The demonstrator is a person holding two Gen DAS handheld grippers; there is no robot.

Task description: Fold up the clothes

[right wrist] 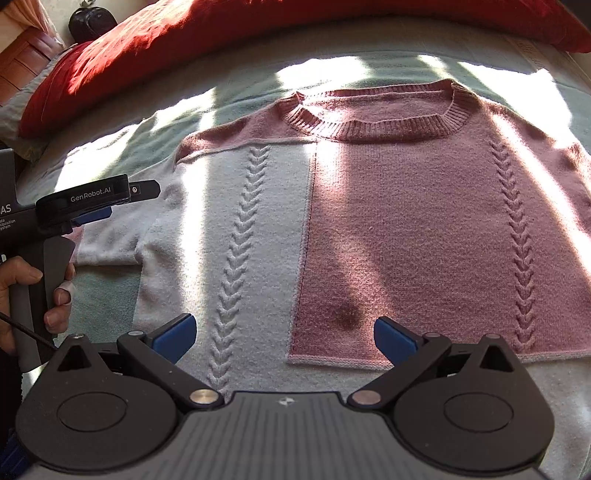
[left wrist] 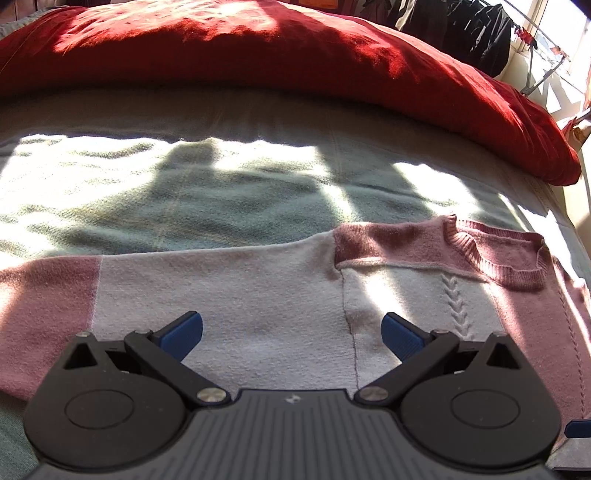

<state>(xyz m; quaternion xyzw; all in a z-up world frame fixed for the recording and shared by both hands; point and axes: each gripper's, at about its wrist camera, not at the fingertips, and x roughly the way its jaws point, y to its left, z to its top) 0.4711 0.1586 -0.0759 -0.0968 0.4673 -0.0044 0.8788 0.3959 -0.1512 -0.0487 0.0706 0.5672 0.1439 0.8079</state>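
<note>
A pink and white knit sweater (right wrist: 388,221) lies flat, front up, on the bed, collar (right wrist: 373,125) at the far side. In the left wrist view its white left sleeve (left wrist: 221,280) stretches out to the left, with a pink cuff end (left wrist: 44,299). My left gripper (left wrist: 291,338) is open and empty, just above the sleeve near the shoulder seam; it also shows in the right wrist view (right wrist: 110,206). My right gripper (right wrist: 284,339) is open and empty over the sweater's lower front, near the white-pink seam.
The sweater lies on a pale green blanket (left wrist: 184,192). A red duvet (left wrist: 258,51) is bunched along the far side of the bed. Dark clothes hang on a rack (left wrist: 480,33) by the window. A dark bag (right wrist: 90,22) sits at the far left.
</note>
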